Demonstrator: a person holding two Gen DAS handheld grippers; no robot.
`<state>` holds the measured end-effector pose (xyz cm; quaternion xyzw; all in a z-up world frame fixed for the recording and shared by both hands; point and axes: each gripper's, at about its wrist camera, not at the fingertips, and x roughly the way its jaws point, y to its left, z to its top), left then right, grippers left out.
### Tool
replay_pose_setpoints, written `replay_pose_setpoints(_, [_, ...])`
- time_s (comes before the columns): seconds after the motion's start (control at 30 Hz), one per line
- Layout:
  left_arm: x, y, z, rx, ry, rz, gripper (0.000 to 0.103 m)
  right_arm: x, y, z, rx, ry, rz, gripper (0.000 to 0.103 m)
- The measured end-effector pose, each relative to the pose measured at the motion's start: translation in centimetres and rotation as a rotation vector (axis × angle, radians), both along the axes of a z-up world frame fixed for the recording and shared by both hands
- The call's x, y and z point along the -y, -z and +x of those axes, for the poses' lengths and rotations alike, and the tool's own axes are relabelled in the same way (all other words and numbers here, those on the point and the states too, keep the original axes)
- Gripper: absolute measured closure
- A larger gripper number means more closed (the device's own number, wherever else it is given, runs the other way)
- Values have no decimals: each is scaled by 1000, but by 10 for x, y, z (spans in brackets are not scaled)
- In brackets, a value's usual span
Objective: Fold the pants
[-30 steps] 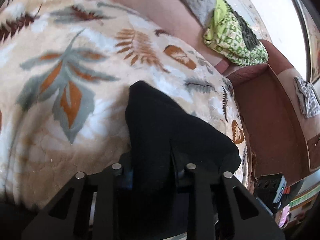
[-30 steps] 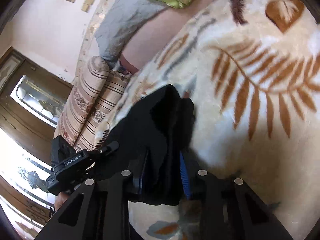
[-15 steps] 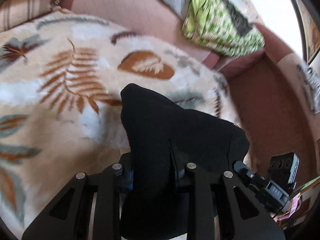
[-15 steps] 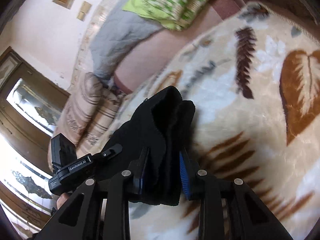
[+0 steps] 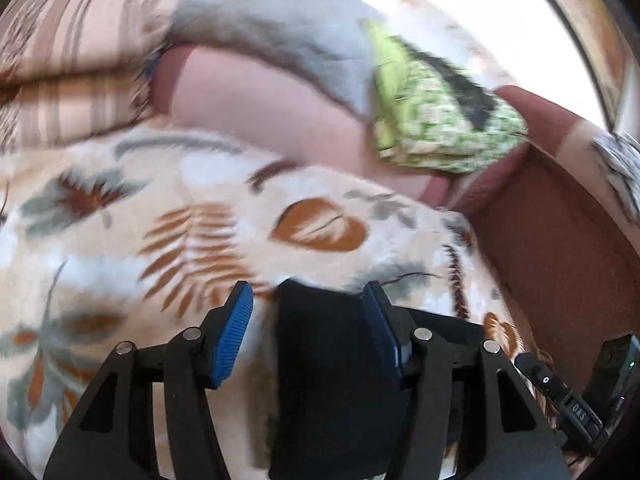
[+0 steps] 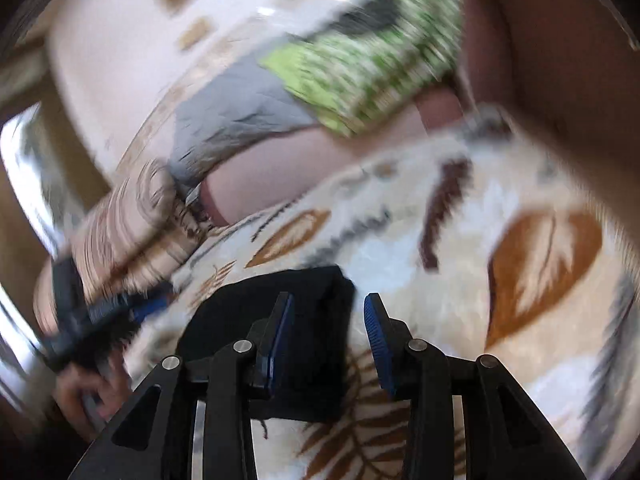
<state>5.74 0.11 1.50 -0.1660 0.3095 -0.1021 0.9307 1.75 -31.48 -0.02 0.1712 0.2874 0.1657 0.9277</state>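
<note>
The black pants [image 5: 328, 360] lie folded on the cream leaf-print blanket [image 5: 120, 248]. In the left wrist view my left gripper [image 5: 306, 300] is open, its blue pads [image 5: 232, 336] apart, with the pants' edge lying between and under them. In the right wrist view the pants [image 6: 308, 304] lie flat on the blanket [image 6: 500, 340]. My right gripper [image 6: 328, 308] is open above their right edge, holding nothing. The left gripper's body [image 6: 76, 312] shows at the left of that view.
A pink sofa back [image 5: 260, 108] runs behind the blanket. A green patterned cloth [image 5: 432, 128] and a grey cloth [image 5: 280, 32] lie on it. A striped cushion [image 5: 60, 68] sits at the left. The sofa's brown arm [image 5: 560, 240] is at the right.
Both grippers have opened and let go of the pants, which now lie on the blanket. Both views are blurred as the grippers pull back and tilt up.
</note>
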Motion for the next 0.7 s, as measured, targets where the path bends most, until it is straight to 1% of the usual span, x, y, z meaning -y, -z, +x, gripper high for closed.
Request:
replay_pose_setpoints(0.03, [9,0,1,2,55,-9,47,-12,-3,-5,22,-44,-45,70])
replay_pose_setpoints(0.07, [14,3,2,-3,86,-19,48,-19,-4,-8,28,-64,-79,70])
replay_pose_setpoints(0.17, [30,13,9,-52,131,6,48,-46,-4,-13,40,-94,-220,75])
replay_pose_setpoints(0.3, [28,22,16,-110,132,-19,48,-62,-1,-12,64,-94,-289,75])
replay_pose_setpoints(0.37, [31,22,17,-103,115,-9,48,-65,0,-1,71,-55,-312,75])
replay_pose_setpoints(0.43, [37,23,19,-99,128,12,48,-66,0,11,69,-30,-305,76])
replay_pose_setpoints(0.5, [46,31,25,-117,137,57,48,-65,11,32,6,-59,-257,82])
replay_pose_setpoints(0.53, [50,39,30,-148,134,89,48,-67,25,46,-70,-68,-265,82])
replay_pose_setpoints(0.57, [53,50,38,-201,143,106,48,-68,34,56,-114,-74,-280,84])
replay_pose_setpoints(0.6, [56,54,41,-209,144,122,48,-66,46,66,-169,-75,-279,84])
replay_pose_setpoints(0.63, [61,55,43,-202,146,163,48,-61,48,70,-176,-77,-245,84])
replay_pose_setpoints(0.67, [64,54,44,-209,149,175,47,-57,49,74,-189,-82,-216,84])
replay_pose_setpoints(0.7, [64,53,45,-217,153,169,44,-55,51,76,-200,-86,-199,84])
